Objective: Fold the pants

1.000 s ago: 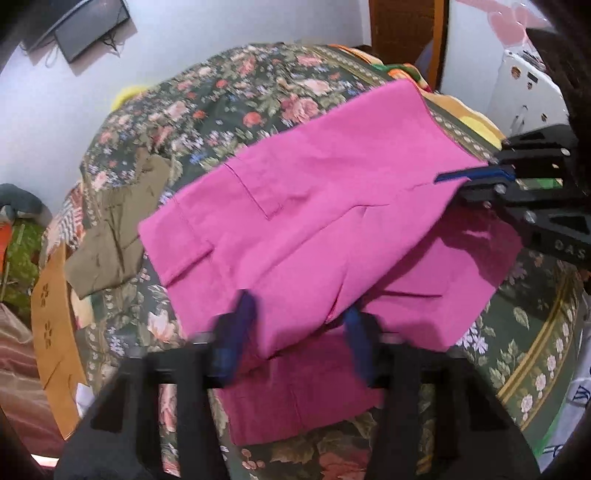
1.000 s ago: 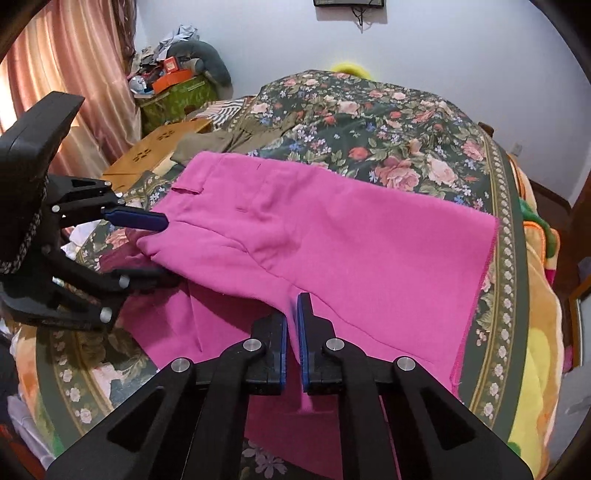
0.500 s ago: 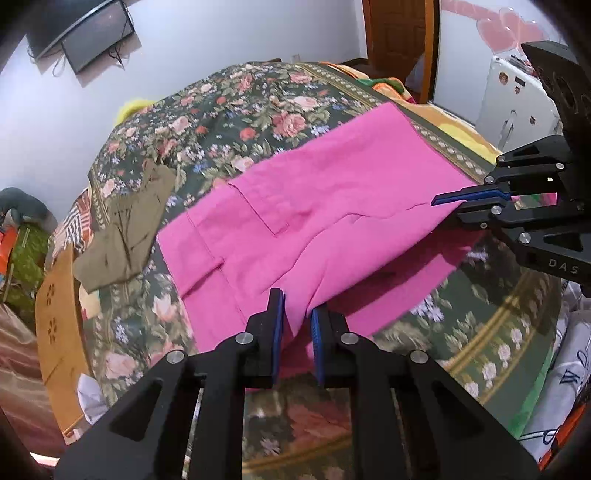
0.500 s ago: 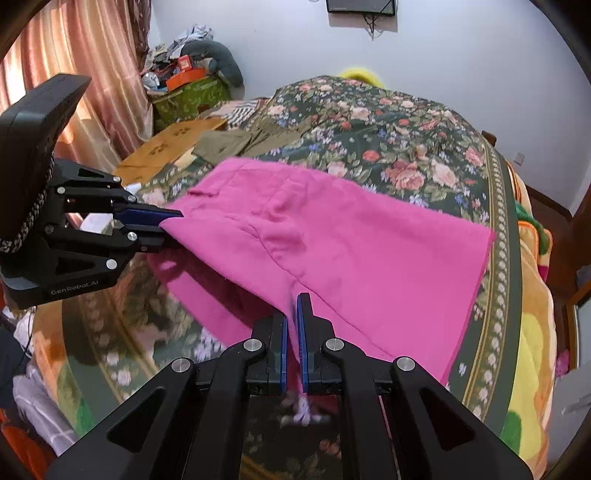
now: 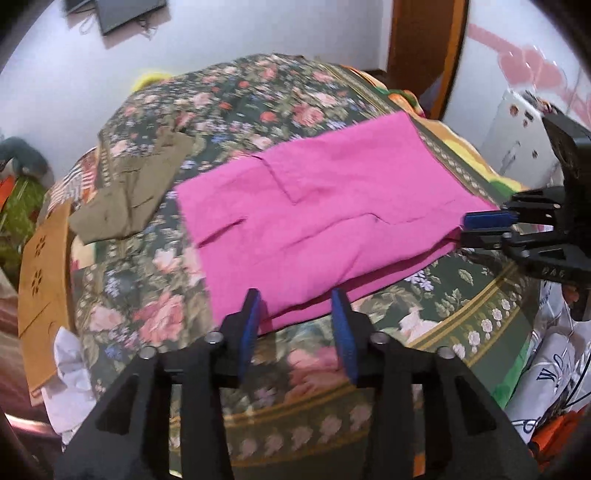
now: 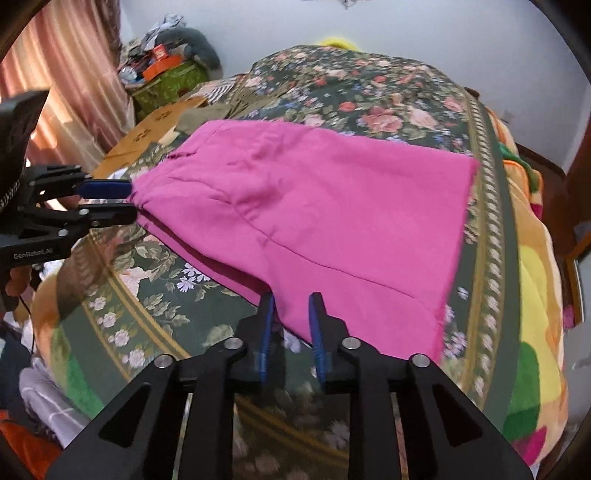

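Pink pants (image 5: pixel 325 218): folded, flat on floral bedspread (image 5: pixel 229 107)
Left tongs (image 5: pixel 297 325): spread, at the pants' near edge
Right tongs (image 6: pixel 291 325): spread, at the near hem corner
Olive garment (image 5: pixel 133 195): beside the pants

This is a bedroom in a home. A big bed (image 5: pixel 229 110) with a dark flowery blanket (image 6: pixel 388 92) fills the space in front of both grippers. Far ahead of the left gripper, a flat TV (image 5: pixel 125 13) hangs on the pale wall (image 5: pixel 55 85). A wooden door frame (image 5: pixel 424 48) stands ahead to its right. To the left of the right gripper hang pink curtains (image 6: pixel 70 74). Beside them sits a messy pile of boxes and soft toys (image 6: pixel 166 62). A brown garment (image 5: pixel 129 199) lies on the bed.
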A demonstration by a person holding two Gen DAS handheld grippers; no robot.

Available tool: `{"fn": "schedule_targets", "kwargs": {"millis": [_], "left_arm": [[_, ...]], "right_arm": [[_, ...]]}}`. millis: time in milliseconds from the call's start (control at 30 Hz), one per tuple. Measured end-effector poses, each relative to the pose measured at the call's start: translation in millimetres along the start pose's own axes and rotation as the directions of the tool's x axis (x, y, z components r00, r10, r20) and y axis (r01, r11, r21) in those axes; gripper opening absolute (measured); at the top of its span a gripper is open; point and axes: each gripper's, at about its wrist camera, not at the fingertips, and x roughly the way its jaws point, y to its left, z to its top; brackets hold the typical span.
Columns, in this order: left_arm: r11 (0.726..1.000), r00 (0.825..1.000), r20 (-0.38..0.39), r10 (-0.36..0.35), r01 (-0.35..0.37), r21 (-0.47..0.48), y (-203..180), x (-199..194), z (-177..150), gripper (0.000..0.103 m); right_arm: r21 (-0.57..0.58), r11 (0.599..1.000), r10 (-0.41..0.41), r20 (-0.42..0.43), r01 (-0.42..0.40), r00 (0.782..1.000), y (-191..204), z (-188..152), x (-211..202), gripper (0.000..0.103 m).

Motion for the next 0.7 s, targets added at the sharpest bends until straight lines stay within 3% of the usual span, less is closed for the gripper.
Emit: {"fn": "schedule_targets", "kwargs": {"millis": [200,300,433,600,700], "left_arm": [[0.987,1.000,0.020,0.005,-0.002,-0.159,41,-16,-4,0.044],[0.973,1.000,0.019,0.002,0.003,-0.232,57,-14,-5,0.044],[0.949,0.998,-0.006,-0.070,0.065,-0.310,66,-1,-7,0.044],[0.942,0.991,-0.059,-0.122,0.097,-0.322,53,23,-8,0.044],[0.949,0.994,-0.052,-0.101,0.081,-0.305,45,26,-8,0.034]], "right_arm": [[0.047,0.998,-0.041,0.079,0.038,0.996,-17,-4,-29,0.040],[0.062,0.995,-0.081,0.092,0.076,0.992,-26,-5,-33,0.040],[0.119,0.989,-0.098,0.080,0.088,0.992,-42,-10,-27,0.040],[0.190,0.978,-0.094,0.034,0.086,0.995,-57,-18,-10,0.040],[0.205,0.976,-0.078,0.004,0.076,0.997,-60,-24,1,0.040]]}}
